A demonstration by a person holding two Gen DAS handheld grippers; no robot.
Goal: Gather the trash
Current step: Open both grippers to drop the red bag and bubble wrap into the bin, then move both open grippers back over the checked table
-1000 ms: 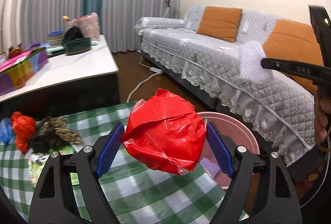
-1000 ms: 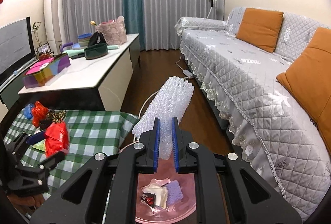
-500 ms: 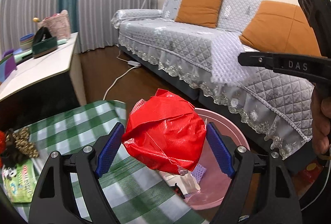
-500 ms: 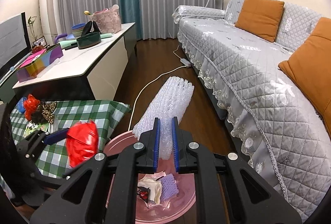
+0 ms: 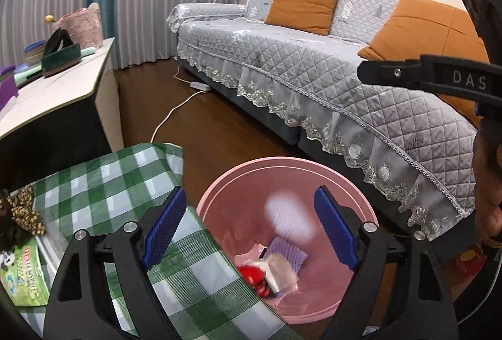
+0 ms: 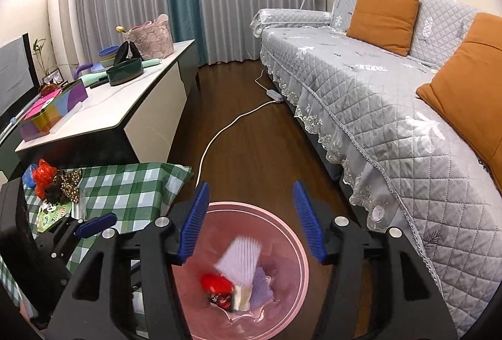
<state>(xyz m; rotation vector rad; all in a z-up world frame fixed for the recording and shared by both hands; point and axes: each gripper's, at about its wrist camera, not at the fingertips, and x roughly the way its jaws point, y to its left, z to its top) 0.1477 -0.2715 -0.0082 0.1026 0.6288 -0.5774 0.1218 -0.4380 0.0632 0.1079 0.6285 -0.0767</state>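
Note:
A pink trash bin (image 5: pixel 317 170) (image 6: pixel 298 249) stands on the floor beside the green checked table. Both grippers hover above it. My left gripper (image 5: pixel 251 227) is open and empty. My right gripper (image 6: pixel 251 220) is open and empty. A white bubble wrap piece (image 5: pixel 290 219) (image 6: pixel 240 257) is blurred, falling into the bin. A red crumpled bag (image 5: pixel 251 272) (image 6: pixel 216 282) lies at the bin's bottom among a purple sponge (image 5: pixel 287 253) and white wrappers. More trash stays on the table: a red bag (image 6: pixel 44 175), a leopard-print bow (image 6: pixel 70 184) and a green packet (image 5: pixel 23 272).
The green checked table (image 5: pixel 103 183) is at the left. A grey quilted sofa (image 5: pixel 313 67) with orange cushions runs along the right. A white-topped cabinet (image 6: pixel 125 101) with boxes and baskets stands behind the table. A white cable (image 6: pixel 226 126) crosses the wooden floor.
Both grippers opened over the bin. The red bag dropped from the left gripper into the bin. The bubble wrap left the right gripper and is falling.

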